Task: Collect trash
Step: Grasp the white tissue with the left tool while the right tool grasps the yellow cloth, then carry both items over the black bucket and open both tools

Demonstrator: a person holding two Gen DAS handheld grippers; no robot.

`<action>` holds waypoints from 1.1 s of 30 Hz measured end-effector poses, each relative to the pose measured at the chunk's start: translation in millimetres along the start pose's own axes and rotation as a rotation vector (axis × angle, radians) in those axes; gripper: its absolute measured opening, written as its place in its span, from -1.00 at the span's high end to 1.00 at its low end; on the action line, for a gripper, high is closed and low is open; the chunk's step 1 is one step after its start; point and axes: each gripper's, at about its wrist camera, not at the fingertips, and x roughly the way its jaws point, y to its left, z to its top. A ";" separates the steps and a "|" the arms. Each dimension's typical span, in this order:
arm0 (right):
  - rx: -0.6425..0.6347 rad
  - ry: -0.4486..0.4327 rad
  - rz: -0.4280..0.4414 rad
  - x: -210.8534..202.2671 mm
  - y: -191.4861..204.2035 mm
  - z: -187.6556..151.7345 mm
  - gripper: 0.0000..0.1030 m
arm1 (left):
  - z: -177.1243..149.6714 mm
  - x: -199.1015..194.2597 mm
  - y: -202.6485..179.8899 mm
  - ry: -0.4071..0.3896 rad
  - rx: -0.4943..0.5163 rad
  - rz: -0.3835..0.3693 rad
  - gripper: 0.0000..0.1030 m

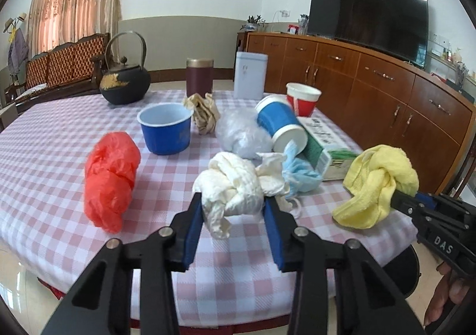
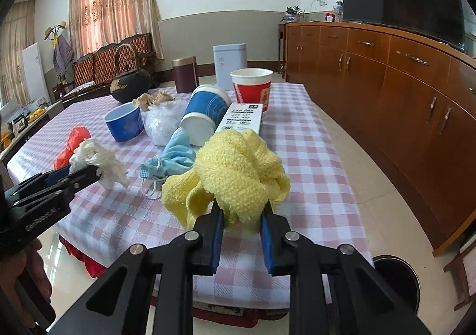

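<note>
Left wrist view: left gripper (image 1: 235,210) is clamped on the white rag (image 1: 229,183) near the table's front edge (image 1: 89,234). Pads press both sides of the wad. A loose tail hangs below the jaws; risk is it drags over the cloth or pulls out if the grip is only on outer folds. The tissue (image 1: 272,174) and blue mask (image 1: 300,171) sit touching the rag's right side, mask loop trailing at the edge. Lift could snag either and pull it off the table. The blue cup (image 1: 281,125) lies tilted on the box (image 1: 319,150), just behind the mask; a tug there may roll it. Right gripper (image 1: 395,198) shows at the right edge, closed on the yellow towel (image 1: 380,183).

Right wrist view: right gripper (image 2: 242,213) pinches the yellow towel (image 2: 235,174) at the front right corner region of the table (image 2: 312,186). Pads grip only the lower folds, so most of the bulk sits above and ahead of the jaws. It could slump, unroll, or slip out on a quick swing. The towel hides the box end and the blue cup (image 2: 205,115) right behind it, so a forward move may knock the cup. The black bin (image 2: 398,278) sits on the floor below the right front corner, partly hidden. A drop aimed blind could miss it. Left gripper (image 2: 98,171) holds the white rag (image 2: 98,159) at the left front edge.
</note>
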 end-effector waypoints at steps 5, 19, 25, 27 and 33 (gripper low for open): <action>0.020 -0.022 -0.018 -21.0 -7.3 -0.7 0.54 | 2.1 -21.8 -10.9 -0.018 0.012 -0.008 0.21; 0.070 -0.075 -0.094 -88.4 -46.6 -11.6 0.54 | 0.9 -51.0 -65.9 -0.043 0.074 -0.092 0.21; 0.104 -0.083 -0.146 -113.6 -75.9 -22.9 0.54 | 0.1 -56.6 -105.0 -0.050 0.117 -0.159 0.21; 0.120 -0.083 -0.164 -121.0 -87.2 -27.5 0.54 | -1.4 -58.9 -118.4 -0.051 0.132 -0.182 0.21; 0.159 -0.083 -0.215 -140.4 -118.5 -40.4 0.54 | -3.3 -58.6 -154.6 -0.048 0.173 -0.246 0.21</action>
